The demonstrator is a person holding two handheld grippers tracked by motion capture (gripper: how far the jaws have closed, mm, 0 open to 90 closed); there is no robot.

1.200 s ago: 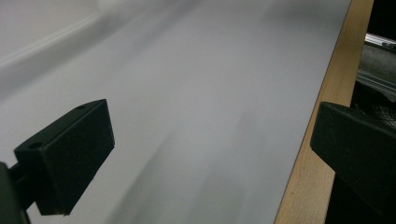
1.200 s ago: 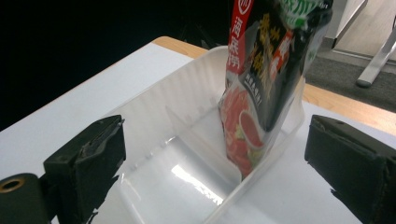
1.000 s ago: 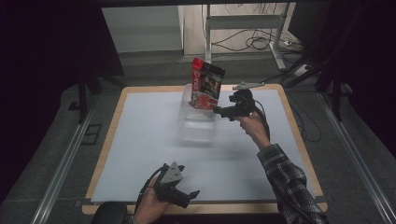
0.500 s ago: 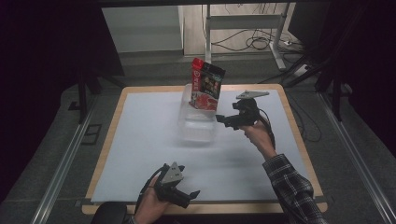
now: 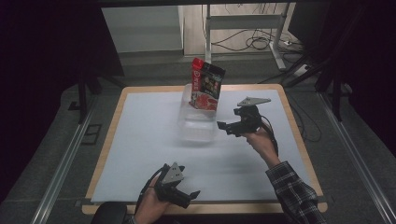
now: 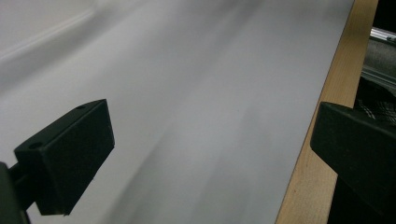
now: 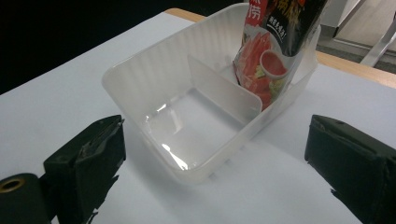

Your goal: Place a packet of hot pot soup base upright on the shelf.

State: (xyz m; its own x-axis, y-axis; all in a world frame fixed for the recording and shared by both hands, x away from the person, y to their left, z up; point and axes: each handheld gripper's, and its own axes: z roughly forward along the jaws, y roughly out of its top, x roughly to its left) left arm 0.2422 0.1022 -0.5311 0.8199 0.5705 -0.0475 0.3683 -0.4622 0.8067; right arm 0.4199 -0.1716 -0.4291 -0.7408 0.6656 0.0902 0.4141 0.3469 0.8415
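Right gripper (image 5: 224,126) hovers beside bin (image 5: 198,126), jaws apart, empty.

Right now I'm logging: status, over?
Both tongs open, empty: left, right. Snack bag upright in bin's far compartment. Nothing in the way.

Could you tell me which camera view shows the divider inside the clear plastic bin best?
The right gripper view: the divider stands close and sharp, splitting the bin. From the high view the bin is a pale blur. The left gripper view faces bare table.
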